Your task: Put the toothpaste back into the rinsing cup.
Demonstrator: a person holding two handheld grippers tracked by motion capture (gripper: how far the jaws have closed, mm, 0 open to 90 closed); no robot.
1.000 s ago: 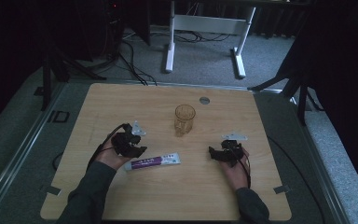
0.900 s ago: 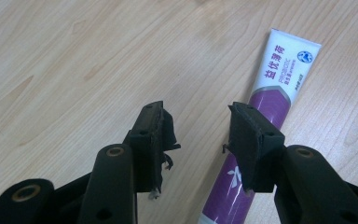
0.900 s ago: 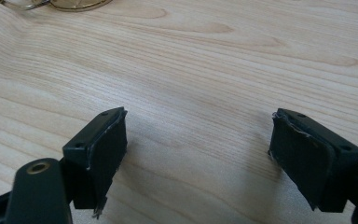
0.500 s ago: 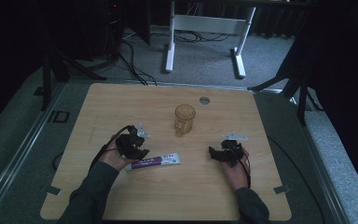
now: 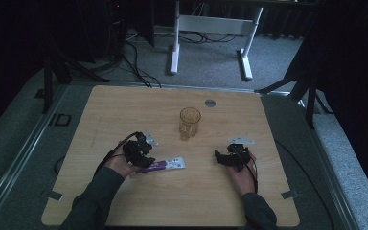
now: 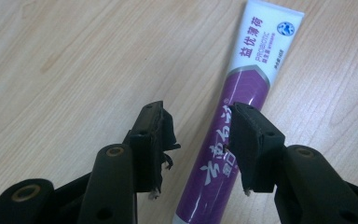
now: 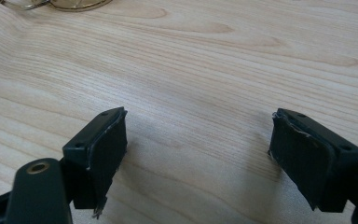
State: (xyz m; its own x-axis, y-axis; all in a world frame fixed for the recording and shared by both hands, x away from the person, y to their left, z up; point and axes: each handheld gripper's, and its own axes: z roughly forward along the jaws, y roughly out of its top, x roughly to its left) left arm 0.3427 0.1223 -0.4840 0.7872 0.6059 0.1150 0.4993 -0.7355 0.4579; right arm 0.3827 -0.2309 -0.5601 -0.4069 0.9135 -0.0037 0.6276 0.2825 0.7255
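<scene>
Progress: your left gripper (image 6: 200,140) straddles the purple-and-white plastic toothpaste tube (image 6: 235,116), but the grasp is not yet made; by the look of it, closing, lifting and any placing are all left to do.
Left tool: jaws stand wide, one on each side of the tube's purple part; the right-hand pad looks at or just over the tube's edge, the other is clearly apart from it.
Right tool: your right gripper (image 7: 198,154) has its jaws spread wide over bare wood, holding nothing; in the high view it (image 5: 231,158) rests well to the right of the tube.
Tube, place: it lies flat on the light wooden table (image 5: 124,105), near your edge and left of centre, with its white crimped end (image 5: 177,163) pointing right, toward the middle of the table.
Tube, material: glossy soft laminate, flattened toward the white end, printed with white characters on purple; judged slippery and easily squashed, so a pinch across its width should be gentle.
Glass: an amber, patterned drinking glass (image 5: 189,122) stands upright beyond the tube, well apart from both grippers; its base (image 7: 74,3) shows at the top edge of the right gripper view.
Table surface: pale, matt wood grain with rounded corners and a small round grey cap (image 5: 210,102) set in it near the far edge.
Pads: black, blocky, with worn, frayed facing at the tips (image 6: 161,161).
</scene>
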